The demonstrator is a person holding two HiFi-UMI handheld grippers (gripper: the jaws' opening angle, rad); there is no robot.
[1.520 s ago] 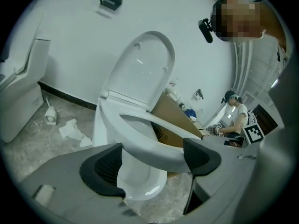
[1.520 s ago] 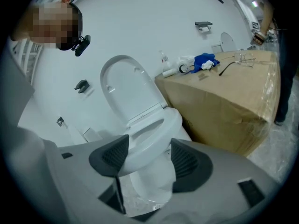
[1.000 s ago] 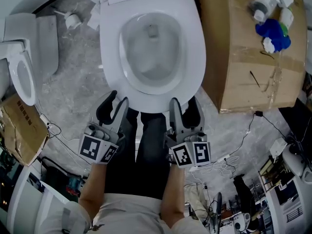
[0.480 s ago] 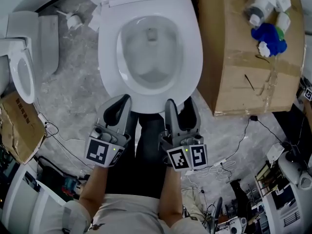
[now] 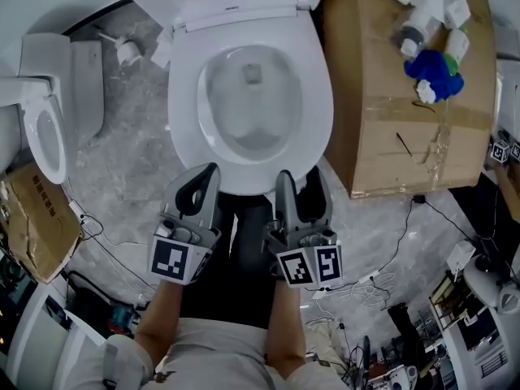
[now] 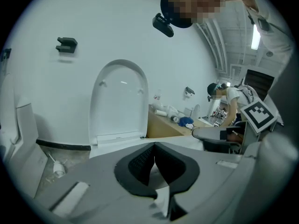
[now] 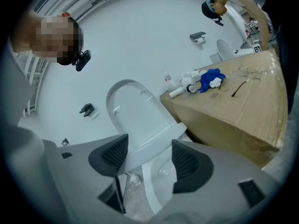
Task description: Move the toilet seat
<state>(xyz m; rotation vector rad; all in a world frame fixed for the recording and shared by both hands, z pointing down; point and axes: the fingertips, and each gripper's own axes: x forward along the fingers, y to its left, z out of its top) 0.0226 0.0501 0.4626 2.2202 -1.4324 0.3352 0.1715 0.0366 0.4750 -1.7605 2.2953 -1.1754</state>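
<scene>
White glossy oval toilet seat (image 5: 183, 112)

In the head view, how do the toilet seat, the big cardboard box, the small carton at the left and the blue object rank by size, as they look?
1 and 2. big cardboard box and toilet seat: they look about alike, so I do not rank them.
3. small carton.
4. blue object.

White toilet seat (image 5: 318, 112), brown box (image 5: 382, 112) — blue cloth (image 5: 431, 67)

Toilet (image 5: 185, 104) ctr; cardboard box (image 5: 382, 120) right of it, 2nd toilet (image 5: 58, 136) left, bottles (image 5: 422, 15) on box.
</scene>
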